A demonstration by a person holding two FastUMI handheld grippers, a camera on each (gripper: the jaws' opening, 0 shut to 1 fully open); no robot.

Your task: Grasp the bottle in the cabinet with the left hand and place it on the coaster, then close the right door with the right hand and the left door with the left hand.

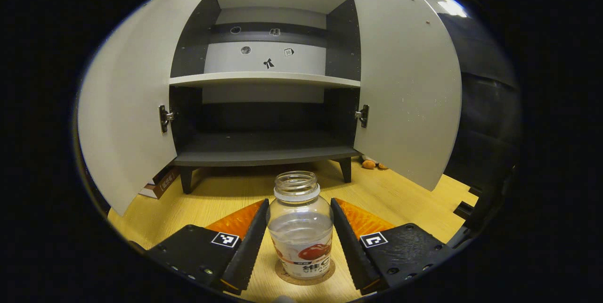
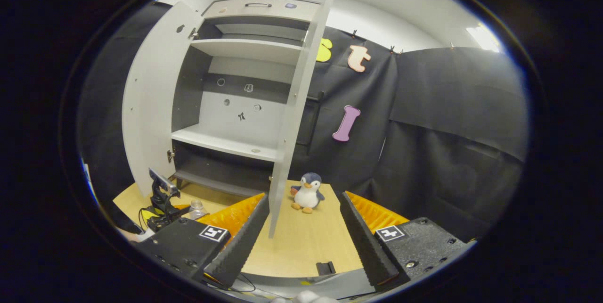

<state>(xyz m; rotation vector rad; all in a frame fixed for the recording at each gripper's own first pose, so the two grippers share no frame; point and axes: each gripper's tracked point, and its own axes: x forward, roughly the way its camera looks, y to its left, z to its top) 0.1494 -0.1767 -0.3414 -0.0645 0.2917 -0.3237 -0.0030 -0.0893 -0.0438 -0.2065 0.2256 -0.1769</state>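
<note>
A clear, capless bottle [image 1: 300,227] with a red-and-white label stands upright on the round cork coaster [image 1: 326,274], on the wooden table in front of the cabinet [image 1: 264,147]. My left gripper [image 1: 300,204] has a fingertip against each side of the bottle, and I see no gap. Both cabinet doors are open, the left door [image 1: 127,119] and the right door [image 1: 405,86]. In the right gripper view, my right gripper [image 2: 304,195] is open and holds nothing. It hangs just in front of the right door's edge [image 2: 285,152]. The left gripper [image 2: 162,199] and bottle [image 2: 197,208] show low at the left.
A toy penguin [image 2: 307,193] sits on the table [image 2: 306,246] behind the right door, near the black cloth wall. A box [image 1: 160,183] lies under the cabinet's left side. The cabinet shelves [image 1: 264,78] are bare. A small black clip [image 2: 325,267] lies at the table's near edge.
</note>
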